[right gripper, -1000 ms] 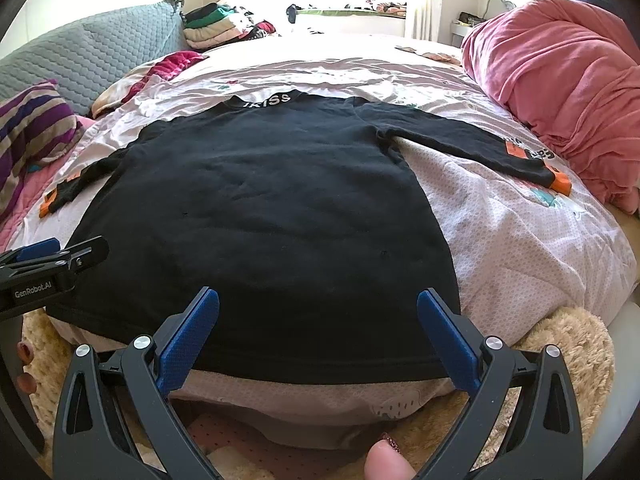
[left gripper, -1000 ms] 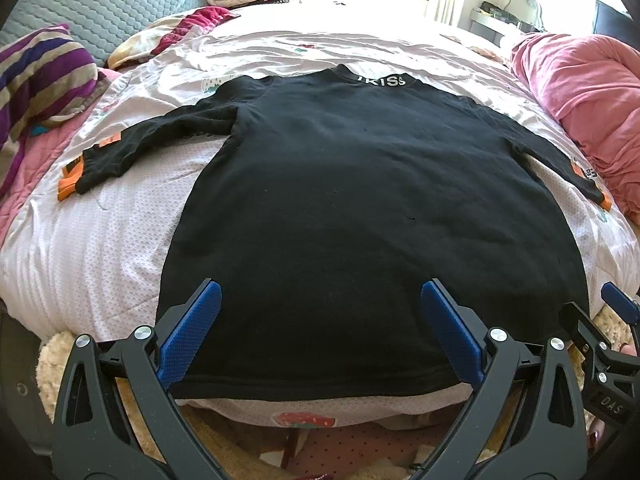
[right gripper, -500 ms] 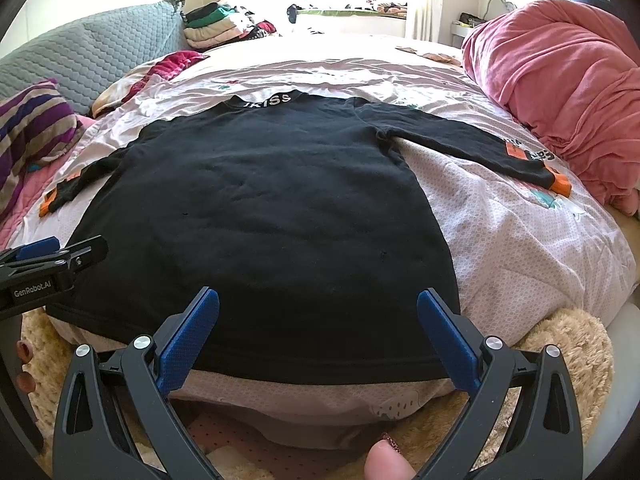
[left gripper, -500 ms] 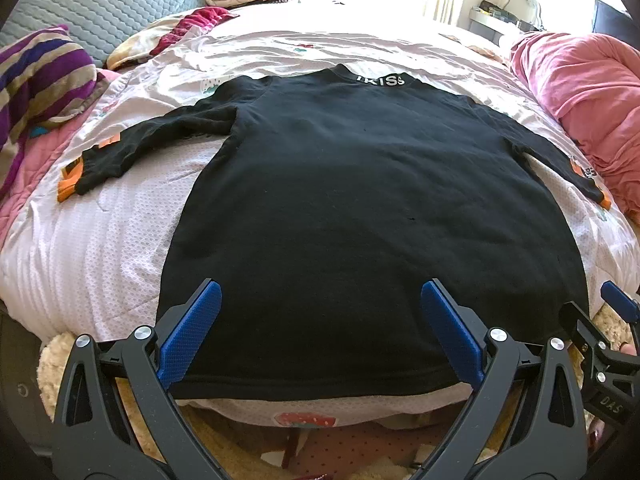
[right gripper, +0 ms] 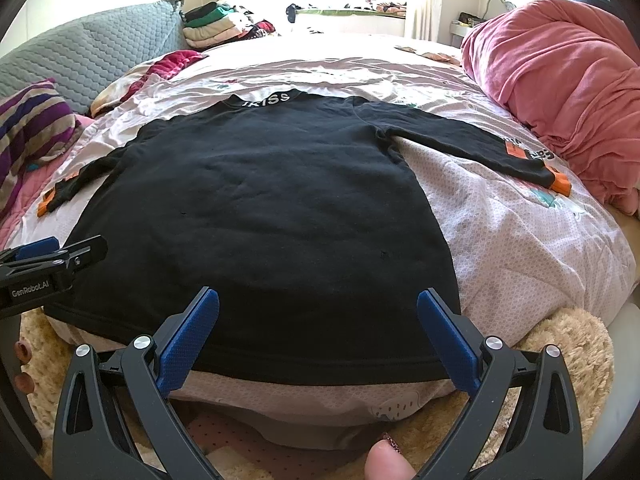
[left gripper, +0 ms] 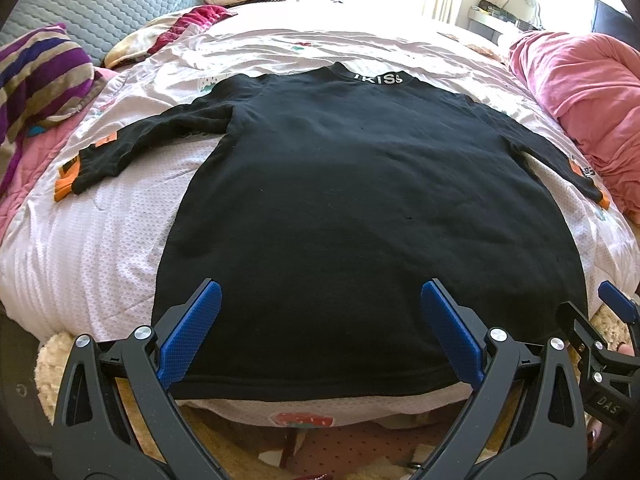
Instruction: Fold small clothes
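Note:
A black long-sleeved top [left gripper: 360, 200] [right gripper: 264, 216] lies flat on the bed, white lettering at its collar, sleeves spread to both sides with orange cuffs [left gripper: 66, 184] [right gripper: 560, 182]. My left gripper [left gripper: 320, 292] hovers open over the hem near the bed's front edge, nothing between its blue pads. My right gripper [right gripper: 316, 300] also stands open above the hem, further right. Each gripper shows at the edge of the other's view: the right gripper [left gripper: 612, 308] and the left gripper [right gripper: 60, 248].
A pale patterned quilt [left gripper: 100, 240] covers the bed. A pink duvet heap [right gripper: 560, 92] lies at the right, a striped pillow [left gripper: 40, 76] and grey quilted headboard [right gripper: 92, 52] at the left, folded clothes [right gripper: 216, 28] at the back. A fluffy beige rug [right gripper: 576, 344] is below the bed edge.

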Tool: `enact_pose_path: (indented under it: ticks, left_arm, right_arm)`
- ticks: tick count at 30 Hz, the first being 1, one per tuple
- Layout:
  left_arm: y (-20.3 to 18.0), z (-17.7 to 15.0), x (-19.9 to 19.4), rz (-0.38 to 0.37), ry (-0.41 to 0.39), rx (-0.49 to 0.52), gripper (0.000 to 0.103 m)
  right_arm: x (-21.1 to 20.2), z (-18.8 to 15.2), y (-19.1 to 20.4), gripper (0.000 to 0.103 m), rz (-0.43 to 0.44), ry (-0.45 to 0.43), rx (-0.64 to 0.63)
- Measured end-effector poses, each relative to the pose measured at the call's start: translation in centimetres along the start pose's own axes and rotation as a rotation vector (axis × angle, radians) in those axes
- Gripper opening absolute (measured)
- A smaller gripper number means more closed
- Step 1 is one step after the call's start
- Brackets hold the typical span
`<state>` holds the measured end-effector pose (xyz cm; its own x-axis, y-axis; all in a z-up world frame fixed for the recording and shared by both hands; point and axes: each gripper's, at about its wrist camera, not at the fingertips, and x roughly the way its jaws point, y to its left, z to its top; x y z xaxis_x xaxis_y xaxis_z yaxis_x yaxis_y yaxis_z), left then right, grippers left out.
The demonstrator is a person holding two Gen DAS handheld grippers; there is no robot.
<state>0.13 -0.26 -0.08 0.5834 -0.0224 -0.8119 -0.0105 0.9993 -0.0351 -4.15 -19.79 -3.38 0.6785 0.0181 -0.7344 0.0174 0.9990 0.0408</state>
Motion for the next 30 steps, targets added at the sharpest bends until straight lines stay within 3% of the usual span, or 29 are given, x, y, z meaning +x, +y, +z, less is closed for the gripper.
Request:
enact_pose_path:
  ticks: [11,30]
  left_arm:
    - [-0.1,1.0,1.0,-0.003,0.007,0.002,0.094]
    - [-0.7,5.7,3.1,0.007,0.001,-0.019,0.094]
  right_arm:
    - [0.6,1.0,-0.1,0.099,0.002,0.002,-0.002]
    - [2.6,7.3,-1.9,0.099,0.006,-0.038,0.028]
